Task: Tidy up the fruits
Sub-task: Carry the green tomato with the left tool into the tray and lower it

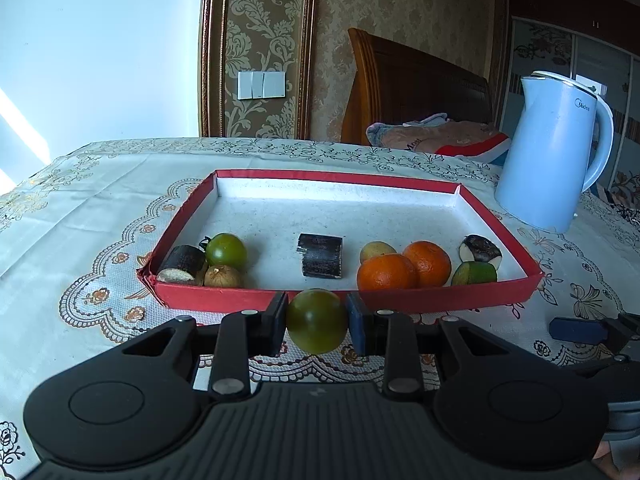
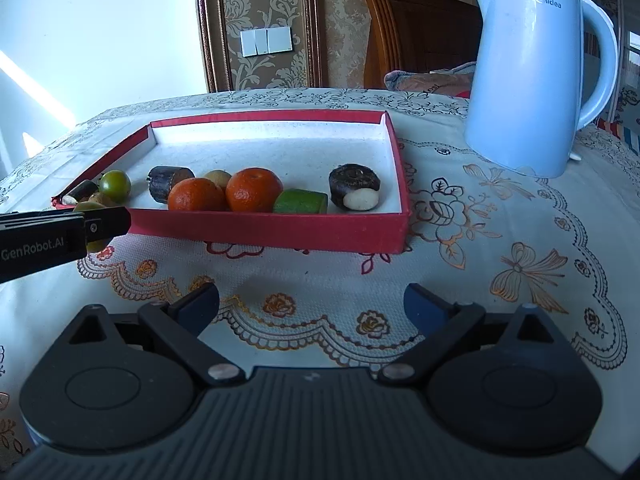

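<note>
My left gripper point(image 1: 317, 322) is shut on a round green fruit point(image 1: 316, 312), held just in front of the red tray's near wall point(image 1: 224, 294). In the tray, a green fruit point(image 1: 226, 251), a dark cane piece point(image 1: 182, 264) and a brown fruit point(image 1: 222, 276) sit at the left. A dark block point(image 1: 320, 255) lies in the middle. Two oranges point(image 2: 196, 194) point(image 2: 254, 190), a small yellow fruit point(image 2: 218, 178), a green slice point(image 2: 302, 202) and a dark-skinned piece point(image 2: 354, 186) lie at the right. My right gripper point(image 2: 312, 302) stands open over the tablecloth, nothing between its fingers.
A light blue kettle point(image 2: 532, 68) stands right of the tray point(image 2: 280, 236) on the embroidered tablecloth point(image 2: 500, 240). The back half of the tray holds nothing. A wooden headboard point(image 1: 420, 88) and bedding point(image 1: 440, 140) lie beyond the table's far edge.
</note>
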Motion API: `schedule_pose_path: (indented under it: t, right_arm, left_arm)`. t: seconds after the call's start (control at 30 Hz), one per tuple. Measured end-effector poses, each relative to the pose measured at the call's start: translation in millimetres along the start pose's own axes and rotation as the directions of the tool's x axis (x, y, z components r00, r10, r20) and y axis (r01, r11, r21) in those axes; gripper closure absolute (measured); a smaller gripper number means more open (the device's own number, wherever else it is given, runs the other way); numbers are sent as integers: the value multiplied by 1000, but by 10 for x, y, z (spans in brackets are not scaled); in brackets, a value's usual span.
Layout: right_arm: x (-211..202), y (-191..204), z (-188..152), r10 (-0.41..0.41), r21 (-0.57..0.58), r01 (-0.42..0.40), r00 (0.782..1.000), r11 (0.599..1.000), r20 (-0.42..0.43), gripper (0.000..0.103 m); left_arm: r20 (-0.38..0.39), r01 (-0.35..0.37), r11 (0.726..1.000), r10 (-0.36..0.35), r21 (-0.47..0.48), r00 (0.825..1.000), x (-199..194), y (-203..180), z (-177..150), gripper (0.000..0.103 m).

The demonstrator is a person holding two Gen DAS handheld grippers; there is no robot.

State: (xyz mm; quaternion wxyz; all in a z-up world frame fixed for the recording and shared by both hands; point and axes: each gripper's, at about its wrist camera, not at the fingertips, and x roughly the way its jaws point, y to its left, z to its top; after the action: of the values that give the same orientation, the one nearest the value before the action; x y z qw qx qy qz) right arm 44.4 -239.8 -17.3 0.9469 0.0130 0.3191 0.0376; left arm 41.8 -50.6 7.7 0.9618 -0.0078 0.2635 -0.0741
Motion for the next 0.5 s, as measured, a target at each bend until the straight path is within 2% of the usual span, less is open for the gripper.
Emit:
schedule_pose_path:
  t: [0.2, 0.5]
  right_arm:
    - [-18, 48, 7, 18, -15, -18, 1000, 1000, 23, 2]
    - [77, 176, 71, -9, -71, 10, 1000, 997, 18, 2]
  left_arm:
    - [35, -39, 999, 38, 5, 999, 93, 44, 148, 72]
    - [32, -63, 997, 65, -48, 997, 303, 147, 291, 72]
